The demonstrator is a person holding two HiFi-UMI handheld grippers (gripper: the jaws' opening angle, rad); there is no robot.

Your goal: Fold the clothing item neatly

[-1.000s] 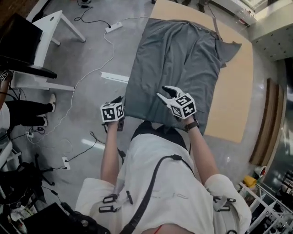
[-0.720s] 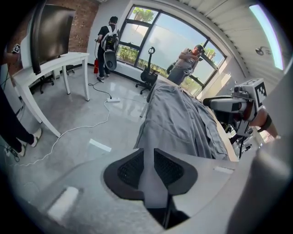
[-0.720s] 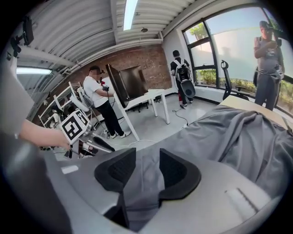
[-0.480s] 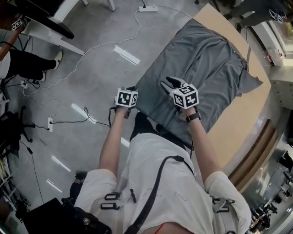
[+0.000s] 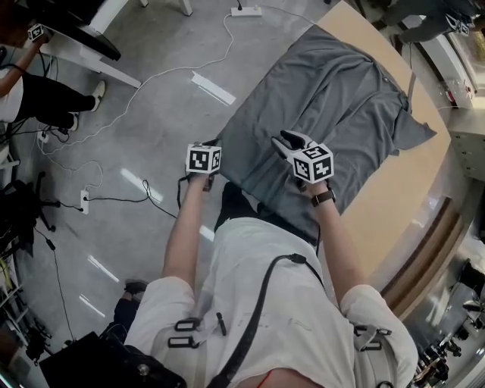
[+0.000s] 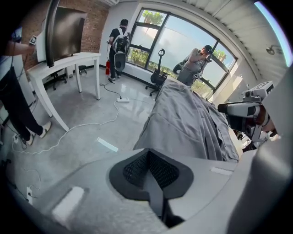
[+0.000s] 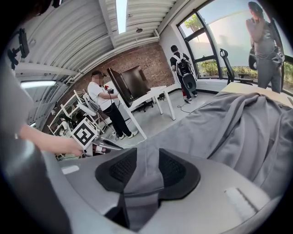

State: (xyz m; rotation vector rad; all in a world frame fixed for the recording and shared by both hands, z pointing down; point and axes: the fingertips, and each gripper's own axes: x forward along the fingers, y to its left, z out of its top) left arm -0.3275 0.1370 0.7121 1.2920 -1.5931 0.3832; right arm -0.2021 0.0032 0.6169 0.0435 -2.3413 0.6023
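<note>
A grey shirt [image 5: 333, 98] lies spread flat on a wooden table [image 5: 394, 198], its hem nearest me. My left gripper [image 5: 211, 145] is at the hem's left corner, over the table's edge. In the left gripper view its pads [image 6: 137, 167] are pressed together with a thin grey strip of the shirt [image 6: 187, 123] pinched between them. My right gripper [image 5: 289, 142] sits on the hem further right. In the right gripper view a fold of the shirt [image 7: 238, 128] fills the gap of the right gripper [image 7: 147, 160], whose pads [image 7: 121, 169] stand apart.
White cables and a power strip [image 5: 244, 11] trail over the grey floor left of the table, beside a strip of white tape [image 5: 212, 89]. A white desk [image 6: 68, 61] with a monitor stands to the left, with a person [image 5: 45, 98] beside it. Two more people stand by the far windows.
Both grippers have sunk toward the shirt's near hem, and the right one has slid a little to the right. The head view has swung, so the table now runs diagonally.
</note>
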